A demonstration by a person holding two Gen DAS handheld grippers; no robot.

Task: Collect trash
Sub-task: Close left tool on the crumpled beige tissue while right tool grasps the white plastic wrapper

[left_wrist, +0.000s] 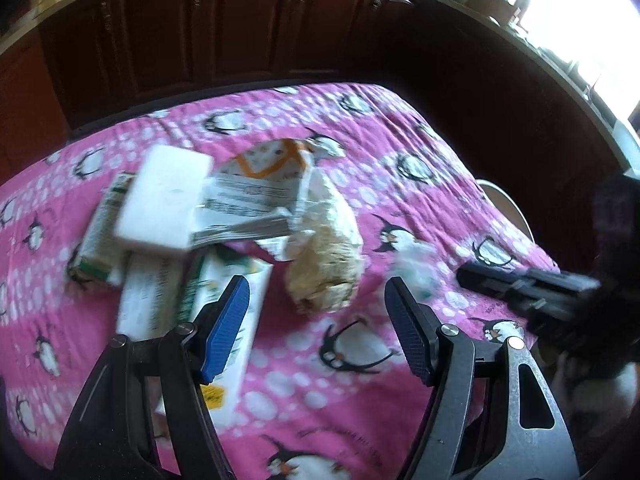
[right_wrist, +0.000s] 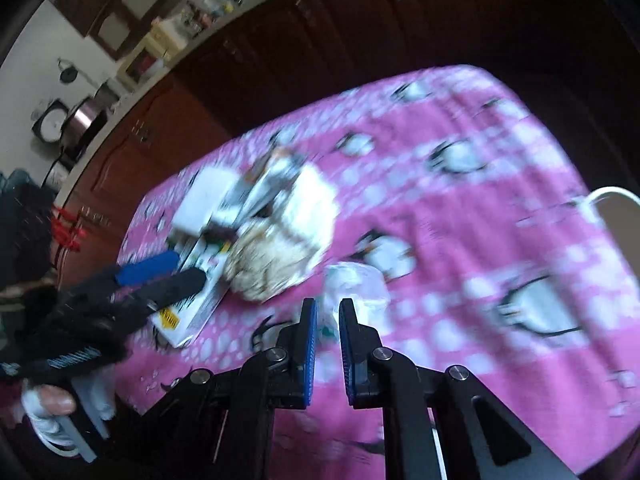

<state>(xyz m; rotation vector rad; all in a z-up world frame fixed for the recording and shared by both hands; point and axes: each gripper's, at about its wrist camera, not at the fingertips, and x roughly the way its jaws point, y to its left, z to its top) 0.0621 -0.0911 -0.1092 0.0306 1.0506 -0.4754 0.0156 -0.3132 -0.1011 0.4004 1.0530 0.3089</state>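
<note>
Blurrily, right tool point(right_wrist: 327, 303) narrow at smeared clear wrapper point(right_wrist: 360, 280); left tool point(left_wrist: 317, 280) wide.

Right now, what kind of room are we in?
Most likely a home kitchen: dark wooden cabinets under a pale countertop crowded with jars, a shiny metal pot, and a table under a pink penguin-print cloth.

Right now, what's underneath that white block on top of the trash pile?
The white block rests on a green-and-white carton and folded printed papers. Whatever lies beneath its middle is covered.
</note>
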